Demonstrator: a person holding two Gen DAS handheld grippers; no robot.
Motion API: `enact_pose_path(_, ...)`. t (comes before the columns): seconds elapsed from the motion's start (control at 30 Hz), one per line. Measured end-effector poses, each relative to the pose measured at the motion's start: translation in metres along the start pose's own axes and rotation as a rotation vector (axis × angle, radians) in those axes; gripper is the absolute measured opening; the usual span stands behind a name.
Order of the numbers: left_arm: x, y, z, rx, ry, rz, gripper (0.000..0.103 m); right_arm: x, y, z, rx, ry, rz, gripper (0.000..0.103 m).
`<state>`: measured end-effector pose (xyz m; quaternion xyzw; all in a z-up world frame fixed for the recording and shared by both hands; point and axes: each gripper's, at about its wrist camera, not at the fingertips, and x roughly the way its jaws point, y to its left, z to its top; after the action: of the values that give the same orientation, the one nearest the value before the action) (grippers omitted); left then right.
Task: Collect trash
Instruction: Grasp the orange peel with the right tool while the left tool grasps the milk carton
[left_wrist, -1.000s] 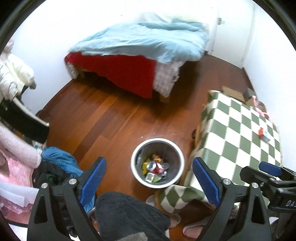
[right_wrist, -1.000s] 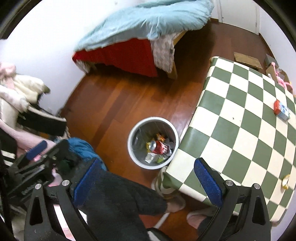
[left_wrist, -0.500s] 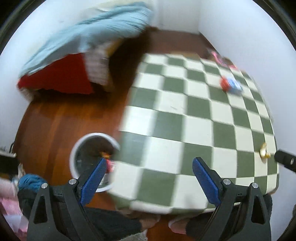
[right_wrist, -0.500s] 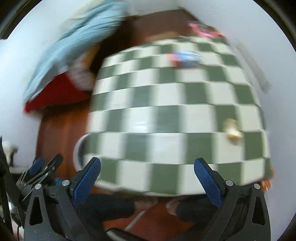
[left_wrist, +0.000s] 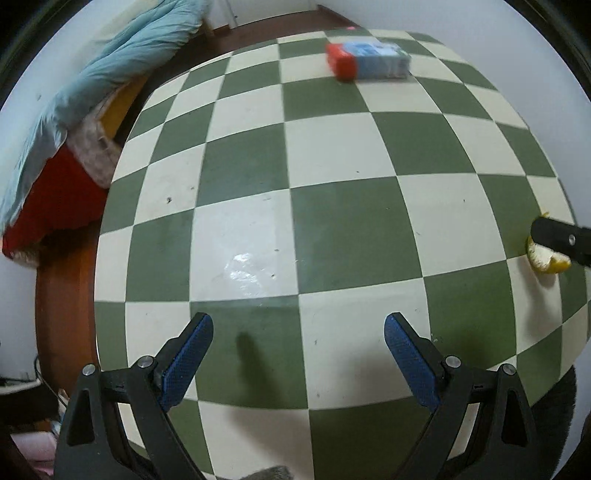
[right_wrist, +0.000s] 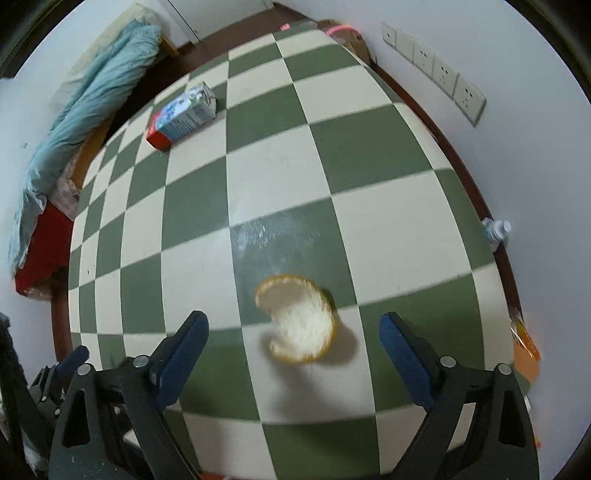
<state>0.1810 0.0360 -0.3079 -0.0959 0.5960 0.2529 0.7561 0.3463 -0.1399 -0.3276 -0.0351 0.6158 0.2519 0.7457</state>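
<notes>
Both grippers swung away from the bin on the floor and came down over the checkered surface (right_wrist: 369, 155). Our right gripper (right_wrist: 293, 328) had just been closing a little, its fingers standing wide on either side of the orange peel (right_wrist: 297, 323) without touching it. Our left gripper (left_wrist: 297, 332) held its fingers wide over bare checks. We saw the red-and-blue carton (right_wrist: 181, 116) lying at the far left.

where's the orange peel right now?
In the right wrist view the orange peel lies on the checkered table, between the open right gripper fingers, untouched; the carton is at the far left.
</notes>
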Motion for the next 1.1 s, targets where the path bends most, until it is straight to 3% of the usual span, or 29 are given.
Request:
enact_pose_path(0.1, 0.005, -0.006, 0.003, 0.036, 0.001, 0.019, 0.095, 0.003, 0.004, 0.0, -0.03, -0.03, 0.0, 0.071)
enact_pose_path(0.2, 0.007, -0.011, 0.008, 0.065, -0.007, 0.031, 0.095, 0.003, 0.007, -0.001, -0.063, -0.056, -0.017, 0.046)
enact_pose_path(0.23, 0.006, -0.013, 0.01, 0.079, -0.013, 0.037, 0.095, 0.003, 0.008, -0.002, -0.08, -0.059, -0.017, 0.042)
enact_pose_path(0.4, -0.003, -0.02, 0.025, 0.135, -0.053, 0.037, 0.095, -0.009, 0.002, -0.001, -0.035, -0.088, 0.036, 0.04)
enact_pose_path(0.5, -0.009, -0.03, 0.05, 0.229, -0.1, 0.033, 0.095, -0.017, -0.005, 0.011, 0.018, -0.084, 0.083, 0.04)
enact_pose_path(0.6, -0.012, -0.039, 0.1, 0.346, -0.153, 0.039, 0.095, -0.014, -0.014, 0.038, 0.083, -0.031, 0.114, 0.04)
enact_pose_path(0.77, -0.008, -0.06, 0.178, 0.565, -0.211, 0.093, 0.095, 0.005, -0.018, 0.105, 0.087, 0.045, 0.064, 0.04)
enact_pose_path(0.87, 0.005, -0.071, 0.207, 0.702, -0.186, 0.092, 0.095, 0.017, -0.019, 0.142, 0.097, 0.087, 0.043, 0.04)
enact_pose_path(0.97, 0.029, -0.08, 0.227, 0.808, -0.096, 0.06, 0.095, 0.026, -0.018, 0.174, 0.083, 0.114, 0.005, 0.04)
enact_pose_path(1.1, 0.052, -0.087, 0.242, 0.849, -0.005, 0.0, 0.094, 0.039, -0.016, 0.2, 0.077, 0.167, -0.012, 0.04)
